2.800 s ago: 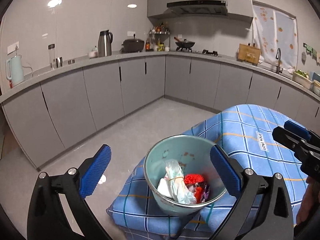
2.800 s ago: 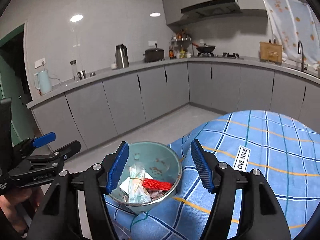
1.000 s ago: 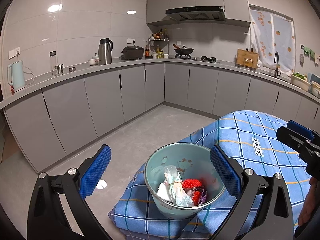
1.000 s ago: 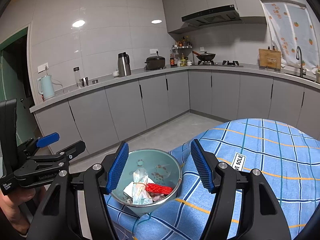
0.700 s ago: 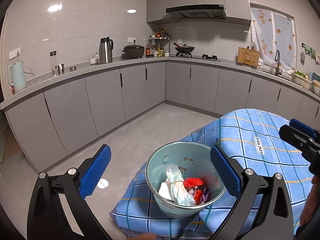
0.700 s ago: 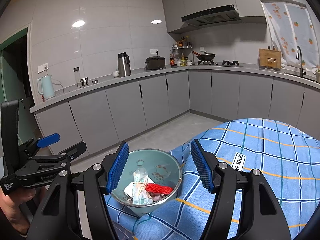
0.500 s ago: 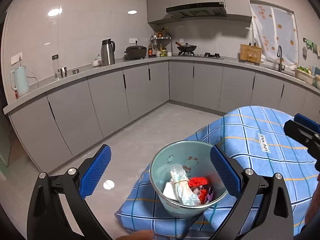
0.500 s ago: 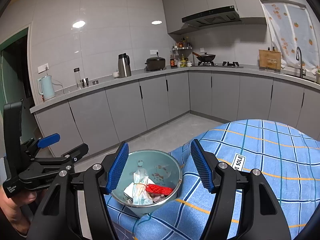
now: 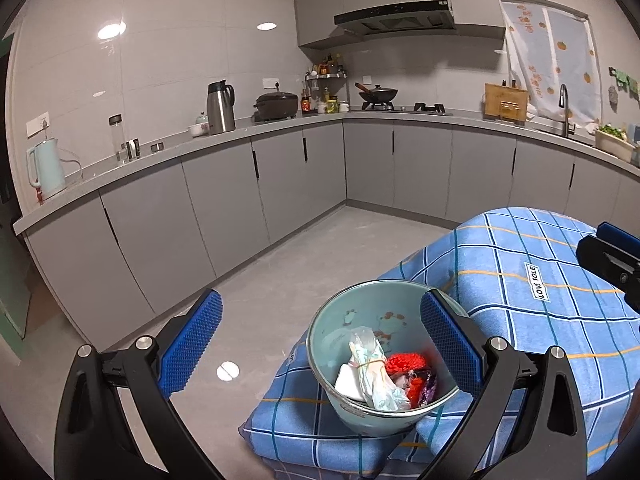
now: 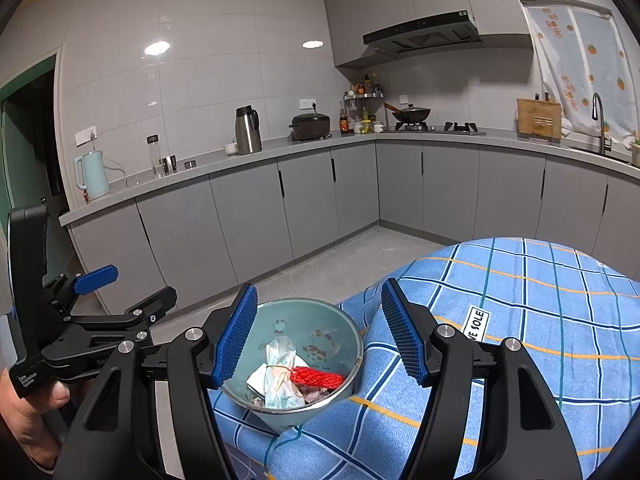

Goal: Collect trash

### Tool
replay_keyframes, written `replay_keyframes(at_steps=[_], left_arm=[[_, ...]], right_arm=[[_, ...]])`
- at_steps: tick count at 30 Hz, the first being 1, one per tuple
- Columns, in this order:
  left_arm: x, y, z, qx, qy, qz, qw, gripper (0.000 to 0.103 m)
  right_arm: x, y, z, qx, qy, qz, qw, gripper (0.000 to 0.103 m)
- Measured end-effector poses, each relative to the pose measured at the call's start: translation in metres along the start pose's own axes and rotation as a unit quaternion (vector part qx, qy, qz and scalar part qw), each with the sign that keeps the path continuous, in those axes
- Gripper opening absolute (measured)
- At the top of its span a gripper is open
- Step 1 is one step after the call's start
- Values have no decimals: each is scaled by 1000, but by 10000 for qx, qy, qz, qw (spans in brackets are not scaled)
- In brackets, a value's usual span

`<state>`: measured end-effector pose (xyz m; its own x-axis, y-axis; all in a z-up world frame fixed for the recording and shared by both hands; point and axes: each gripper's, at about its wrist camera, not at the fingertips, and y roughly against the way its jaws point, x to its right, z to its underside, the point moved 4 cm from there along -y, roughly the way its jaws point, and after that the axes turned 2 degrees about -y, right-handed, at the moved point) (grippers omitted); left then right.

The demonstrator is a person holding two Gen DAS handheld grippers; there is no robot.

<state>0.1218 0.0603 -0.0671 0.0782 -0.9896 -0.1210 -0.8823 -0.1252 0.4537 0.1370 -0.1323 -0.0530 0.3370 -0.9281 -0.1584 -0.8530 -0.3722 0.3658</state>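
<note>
A pale green metal bowl [image 9: 360, 308] [image 10: 320, 316] sits at the corner of a table under a blue checked cloth [image 9: 520, 280] [image 10: 540, 320]. Inside lie crumpled wrappers [image 9: 372, 376] [image 10: 280, 380] and a red net [image 9: 404, 362] [image 10: 318, 378]. My left gripper [image 9: 320, 344] is open above and before the bowl, nothing between its blue pads. My right gripper [image 10: 316, 330] is open too, framing the bowl from a little behind, and holds nothing. Each gripper also shows at the edge of the other's view.
Grey kitchen cabinets [image 9: 224, 208] run along the far walls, with a kettle [image 9: 46, 168], a steel flask [image 9: 220, 108], a pot and a stove on the counter. Bare grey floor [image 9: 280, 280] lies left of the table. A hand [image 10: 28, 412] holds the left gripper's handle.
The left wrist view has tilted slightly and the bowl sits a bit further right in it. The right gripper has kept still. Both stay open.
</note>
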Motion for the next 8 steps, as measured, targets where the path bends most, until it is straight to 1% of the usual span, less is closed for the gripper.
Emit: replay_keyframes(at_steps=[3,5,8], left_arm=[[1,1,0,-11,45,40,10000,98],[2,1,0,-23,57,135,9999,98],[2,2,-1,-2,56,145,9999,98]], right_arm=[[1,0,0,2,3,19,10000,65],[2,0,0,1,-5,25,10000,65],[5,-1,0,-3,-32,63,10000,65]])
